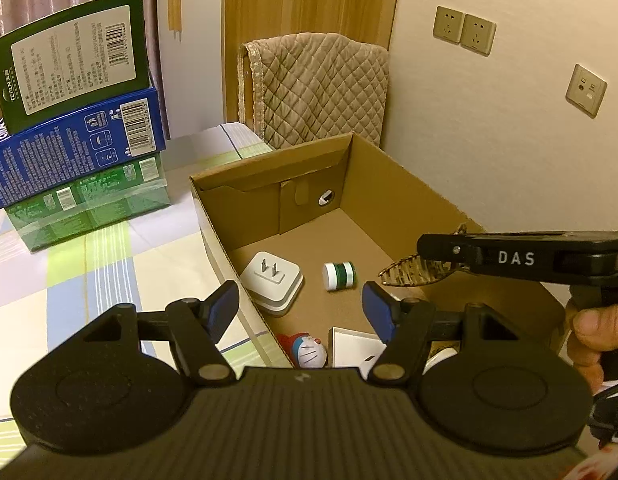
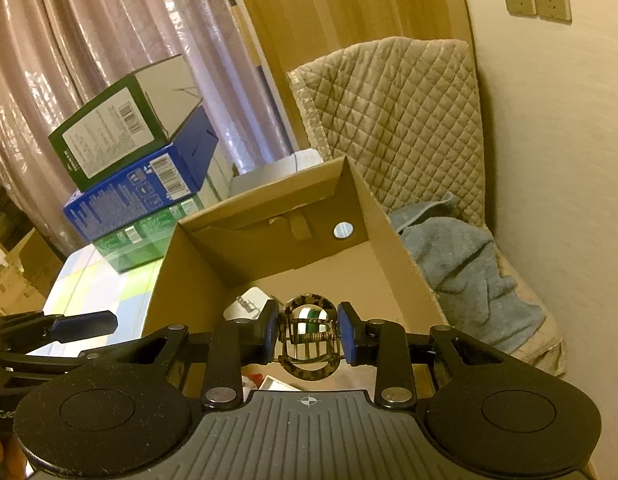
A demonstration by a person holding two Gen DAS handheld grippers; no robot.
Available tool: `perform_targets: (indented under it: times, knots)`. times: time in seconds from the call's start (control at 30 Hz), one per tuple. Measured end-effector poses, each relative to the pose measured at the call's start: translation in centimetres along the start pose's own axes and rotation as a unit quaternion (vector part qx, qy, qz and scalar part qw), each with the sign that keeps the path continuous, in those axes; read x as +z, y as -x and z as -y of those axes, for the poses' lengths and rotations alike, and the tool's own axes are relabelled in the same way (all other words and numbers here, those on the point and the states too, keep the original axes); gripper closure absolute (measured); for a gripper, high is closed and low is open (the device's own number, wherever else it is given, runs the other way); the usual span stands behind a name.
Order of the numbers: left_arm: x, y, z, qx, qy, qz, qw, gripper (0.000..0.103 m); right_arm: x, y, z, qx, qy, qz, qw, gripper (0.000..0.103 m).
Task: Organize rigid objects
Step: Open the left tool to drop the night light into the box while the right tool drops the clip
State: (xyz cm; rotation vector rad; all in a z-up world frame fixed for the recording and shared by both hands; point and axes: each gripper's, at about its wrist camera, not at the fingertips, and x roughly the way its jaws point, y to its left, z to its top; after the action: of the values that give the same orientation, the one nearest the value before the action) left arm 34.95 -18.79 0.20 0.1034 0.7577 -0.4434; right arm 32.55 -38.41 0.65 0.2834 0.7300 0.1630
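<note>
A mottled tortoiseshell plastic hair clip [image 2: 308, 340] is clamped between the right gripper's [image 2: 308, 338] blue pads above the open cardboard box [image 1: 393, 176], whose floor holds a glossy white plug adapter [image 1: 272, 282] and a green-banded little jar [image 1: 339, 275]. "DAS" marks that gripper's finger. The left gripper [image 1: 300, 308] hangs spread over the box's near-left wall.

surface: checked tablecloth table [image 1: 69, 280] | on it: open cardboard box [image 1: 389, 184], stack of boxes [image 1: 69, 160]

We read this as a home room: curtains [image 2: 69, 60] upper left, quilted chair cover [image 1: 313, 88] centre top, wall sockets [image 1: 463, 30] upper right, checked tablecloth [image 1: 69, 280] lower left.
</note>
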Motion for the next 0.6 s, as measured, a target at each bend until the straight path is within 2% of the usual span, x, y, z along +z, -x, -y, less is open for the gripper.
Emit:
perform_targets:
  times: [0.27,0.4,0.47,0.53,0.6]
  knots:
    - [-0.3,0.3,-0.2,-0.001,0.001,0.0,1.0,0.039,-0.2,-0.7,-0.4,0.005,-0.007,-0.01,1.0,0.075]
    - [-0.4,0.4,-0.1,0.0,-0.002,-0.001,1.0,0.038,-0.1,-0.8,-0.1,0.021,-0.027,-0.009,0.999,0.073]
    - [-0.6,0.7,0.0,0.005,-0.012,0.001,0.9999,0.034,0.1,-0.4,0.0,0.022,-0.032,-0.004,0.999,0.067]
    - [-0.8,1.0,0.1,0.014,-0.018,0.004,0.9997,0.028,0.3,0.2,0.0,0.016,-0.031,0.005,0.999,0.053]
    - [-1.0,1.4,0.1,0.014,-0.015,0.006,0.9998,0.026,0.4,0.9,0.1,0.014,-0.033,0.013,0.999,0.048]
